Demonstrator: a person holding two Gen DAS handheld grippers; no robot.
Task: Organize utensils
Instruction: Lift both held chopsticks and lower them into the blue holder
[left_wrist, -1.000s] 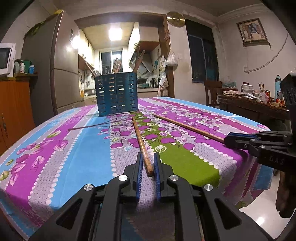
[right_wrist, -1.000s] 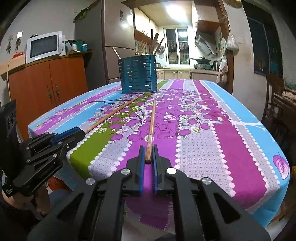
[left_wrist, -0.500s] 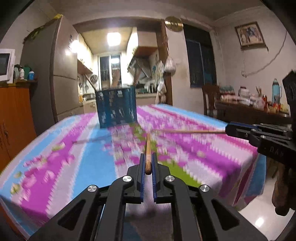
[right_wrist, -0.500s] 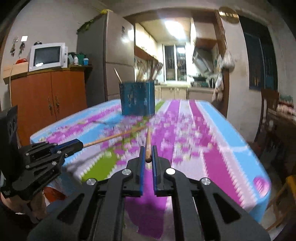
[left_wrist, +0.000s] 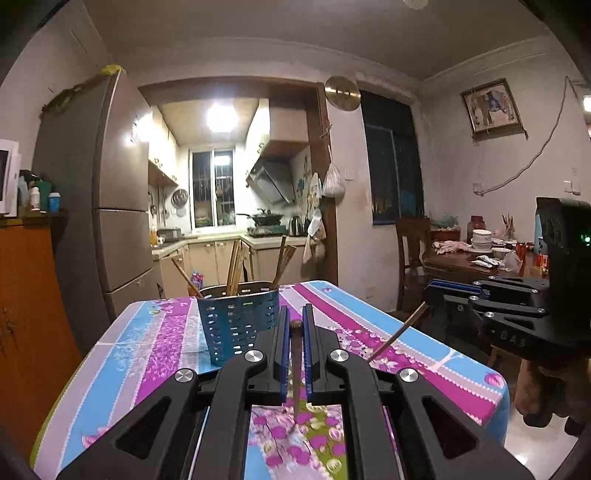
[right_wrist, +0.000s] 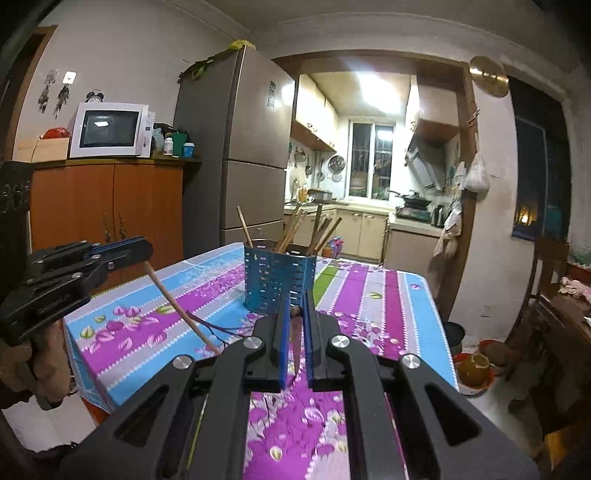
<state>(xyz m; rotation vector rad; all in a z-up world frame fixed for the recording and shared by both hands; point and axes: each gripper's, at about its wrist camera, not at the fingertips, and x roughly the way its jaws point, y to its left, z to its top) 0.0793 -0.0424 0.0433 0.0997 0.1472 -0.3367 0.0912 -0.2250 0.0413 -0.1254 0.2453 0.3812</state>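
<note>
A blue perforated utensil holder (left_wrist: 238, 326) (right_wrist: 279, 282) stands on the flowered tablecloth with several wooden chopsticks in it. My left gripper (left_wrist: 294, 325) is shut on a wooden chopstick (left_wrist: 295, 362) that hangs down, lifted above the table. My right gripper (right_wrist: 295, 314) is shut on another wooden chopstick (right_wrist: 297, 347), also lifted and hanging down. The right gripper (left_wrist: 436, 291) and its chopstick (left_wrist: 397, 334) show at the right of the left wrist view. The left gripper (right_wrist: 142, 249) and its chopstick (right_wrist: 181, 306) show at the left of the right wrist view.
The table (left_wrist: 147, 354) is covered by a striped purple, blue and green cloth. A fridge (right_wrist: 240, 155) and an orange cabinet (right_wrist: 107, 210) with a microwave stand to the left. A second table (left_wrist: 476, 262) with dishes and a chair stand to the right.
Both grippers have risen high above the table, each with its chopstick. The chopsticks have swung from lying flat on the cloth to hanging tip-down.
</note>
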